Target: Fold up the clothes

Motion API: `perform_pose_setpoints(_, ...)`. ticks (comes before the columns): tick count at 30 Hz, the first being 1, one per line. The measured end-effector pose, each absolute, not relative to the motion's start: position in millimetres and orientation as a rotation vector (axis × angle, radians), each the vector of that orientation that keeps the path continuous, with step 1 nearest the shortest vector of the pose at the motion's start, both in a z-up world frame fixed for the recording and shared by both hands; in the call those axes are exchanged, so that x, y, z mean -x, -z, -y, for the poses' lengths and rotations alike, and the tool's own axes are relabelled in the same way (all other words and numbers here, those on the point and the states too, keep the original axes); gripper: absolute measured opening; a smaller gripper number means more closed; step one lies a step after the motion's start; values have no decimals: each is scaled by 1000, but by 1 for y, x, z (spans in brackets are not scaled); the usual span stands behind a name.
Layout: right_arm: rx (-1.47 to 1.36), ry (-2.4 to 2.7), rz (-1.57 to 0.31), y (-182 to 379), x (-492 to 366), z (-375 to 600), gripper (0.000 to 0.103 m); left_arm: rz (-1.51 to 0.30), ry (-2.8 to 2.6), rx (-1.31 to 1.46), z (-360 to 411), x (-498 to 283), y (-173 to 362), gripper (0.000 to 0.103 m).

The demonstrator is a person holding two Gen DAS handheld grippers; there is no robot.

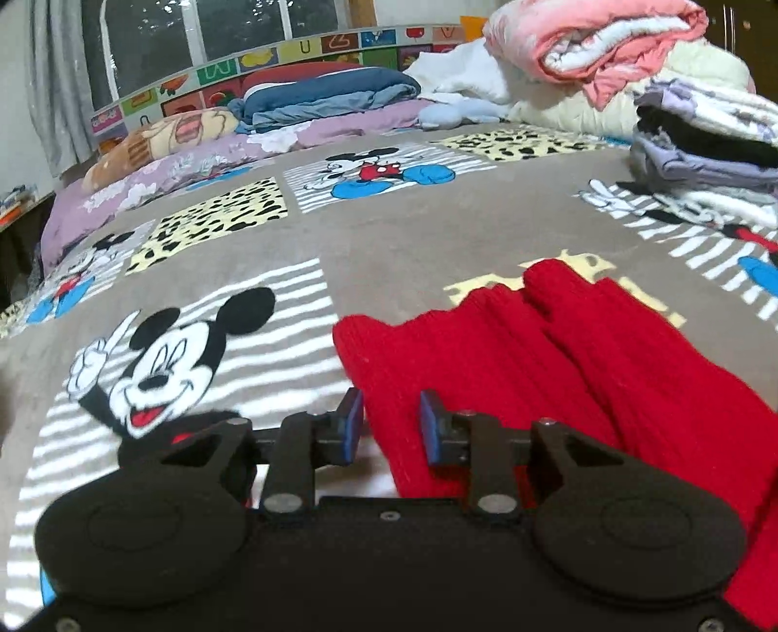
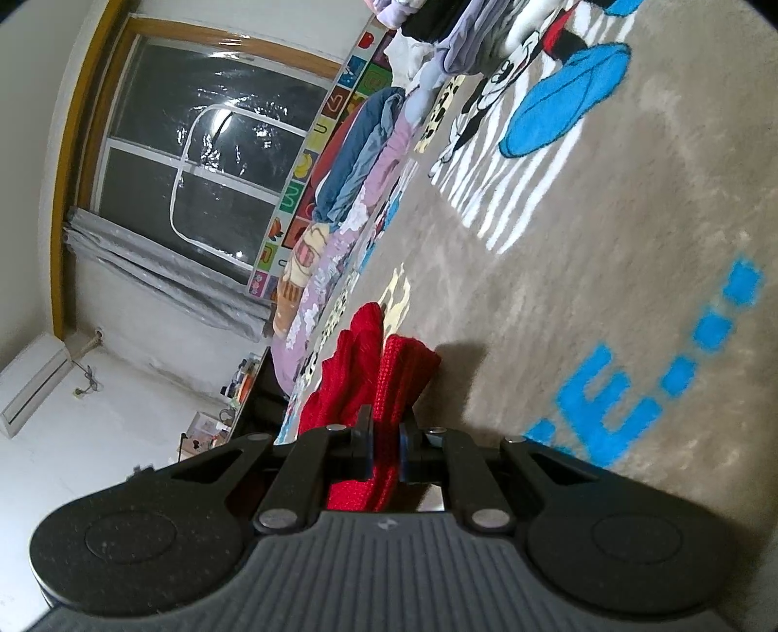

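Note:
A red knit garment [image 1: 535, 350] lies in ribbed folds on the Mickey Mouse blanket [image 1: 413, 233] that covers the bed. My left gripper [image 1: 391, 423] hovers low over its near left edge. The jaws stand a little apart, red cloth shows in the gap, and the blue pads [image 1: 352, 423] do not press on it. In the right wrist view, which is rolled on its side, my right gripper [image 2: 385, 437] is shut on a bunched edge of the red garment [image 2: 369, 359], which runs away from it over the blanket [image 2: 608, 243].
A stack of folded clothes [image 1: 705, 146] sits at the right of the bed, with a pink quilt [image 1: 598, 43] behind it. A folded blue blanket [image 1: 330, 92] and pillows line the headboard under the window [image 1: 194, 29]. The bed's left edge drops off at a dark desk [image 2: 253, 389].

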State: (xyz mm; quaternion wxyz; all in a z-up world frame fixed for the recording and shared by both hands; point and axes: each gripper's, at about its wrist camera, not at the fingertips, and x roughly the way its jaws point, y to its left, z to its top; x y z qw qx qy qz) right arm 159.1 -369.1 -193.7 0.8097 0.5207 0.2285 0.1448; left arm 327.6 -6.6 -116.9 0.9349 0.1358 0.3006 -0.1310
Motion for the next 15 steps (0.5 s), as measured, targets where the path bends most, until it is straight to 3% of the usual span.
perform_pose_setpoints(9, -1108, -308, -498, 194, -160, 366, 11, -667, 219, -307, 6, -378, 117, 25)
perform_pose_setpoints(15, -1107, -306, -500, 194, -159, 364, 11, -676, 212, -143, -1, -384, 97, 24)
